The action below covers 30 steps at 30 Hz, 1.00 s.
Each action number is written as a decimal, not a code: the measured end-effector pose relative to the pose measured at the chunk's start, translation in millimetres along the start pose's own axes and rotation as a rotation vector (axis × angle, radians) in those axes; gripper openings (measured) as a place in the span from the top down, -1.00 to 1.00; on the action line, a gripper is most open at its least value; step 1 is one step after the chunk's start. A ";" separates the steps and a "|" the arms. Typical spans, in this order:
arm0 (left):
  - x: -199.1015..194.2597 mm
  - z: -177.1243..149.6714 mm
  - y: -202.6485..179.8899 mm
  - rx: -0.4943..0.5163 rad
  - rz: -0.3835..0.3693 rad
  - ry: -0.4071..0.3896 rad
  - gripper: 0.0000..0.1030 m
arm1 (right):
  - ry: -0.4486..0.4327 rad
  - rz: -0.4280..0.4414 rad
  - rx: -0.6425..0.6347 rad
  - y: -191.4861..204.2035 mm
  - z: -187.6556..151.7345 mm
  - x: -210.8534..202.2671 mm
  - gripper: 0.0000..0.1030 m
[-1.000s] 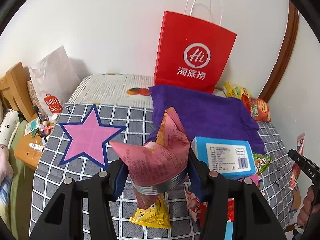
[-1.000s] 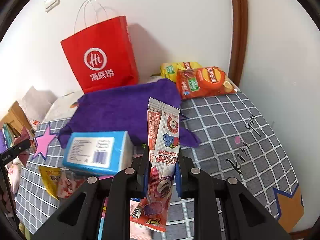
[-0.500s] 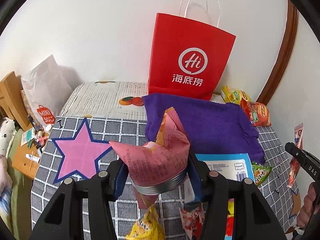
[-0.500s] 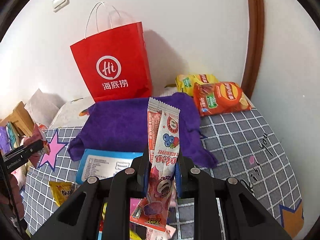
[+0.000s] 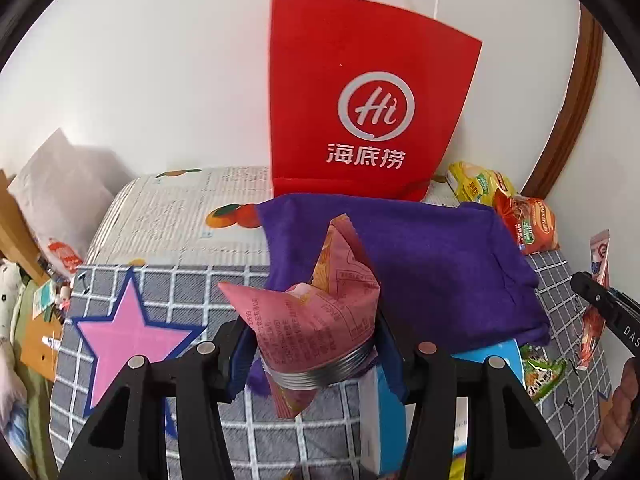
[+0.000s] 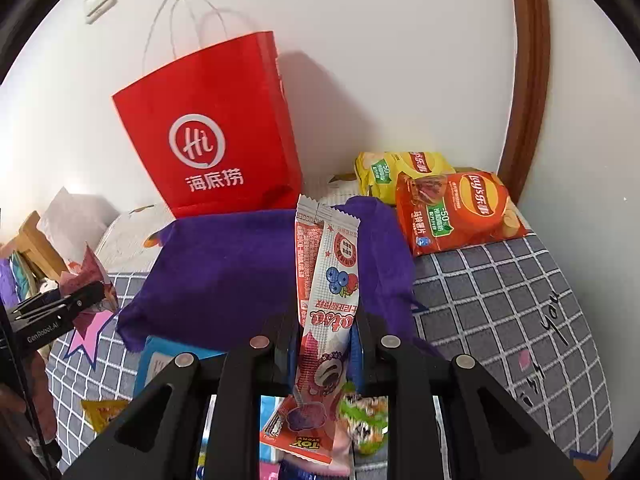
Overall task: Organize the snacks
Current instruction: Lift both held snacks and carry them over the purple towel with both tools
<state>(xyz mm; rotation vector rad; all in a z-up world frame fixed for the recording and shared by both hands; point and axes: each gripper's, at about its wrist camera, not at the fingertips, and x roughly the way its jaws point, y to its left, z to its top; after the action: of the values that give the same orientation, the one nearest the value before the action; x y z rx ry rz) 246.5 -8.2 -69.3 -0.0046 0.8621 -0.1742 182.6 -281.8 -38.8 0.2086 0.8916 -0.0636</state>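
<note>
left gripper [image 5: 316, 344] clenches a crumpled pink snack packet [image 5: 320, 320]; right gripper [image 6: 326, 344] pinches a long berry candy wrapper [image 6: 326, 300], red bag [image 6: 216, 136] at eleven o'clock.

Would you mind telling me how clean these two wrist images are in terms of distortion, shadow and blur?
Left wrist view: strong fisheye bending, dark corners, the brown door frame curving; the red paper bag is sharp. Right wrist view: same warping; the bag throws a soft shadow on the wall to its right, and the green packet low behind the held berry snack stick is smeared.
</note>
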 end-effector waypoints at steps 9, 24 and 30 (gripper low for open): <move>41.1 17.7 -13.9 0.018 -0.004 0.035 0.00 | 0.037 0.006 0.005 -9.7 13.4 43.0 0.60; 88.3 36.0 -17.4 0.035 -0.015 0.090 0.00 | 0.087 0.013 -0.017 -11.3 27.3 98.2 0.60; 101.6 43.8 -19.9 0.041 -0.014 0.105 0.00 | 0.114 0.013 -0.026 -11.5 31.9 118.3 0.60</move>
<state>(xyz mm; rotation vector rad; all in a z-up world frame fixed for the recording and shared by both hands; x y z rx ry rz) 341.4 -46.4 -116.0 0.0367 0.9632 -0.2069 279.6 -295.9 -113.1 0.1953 1.0038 -0.0281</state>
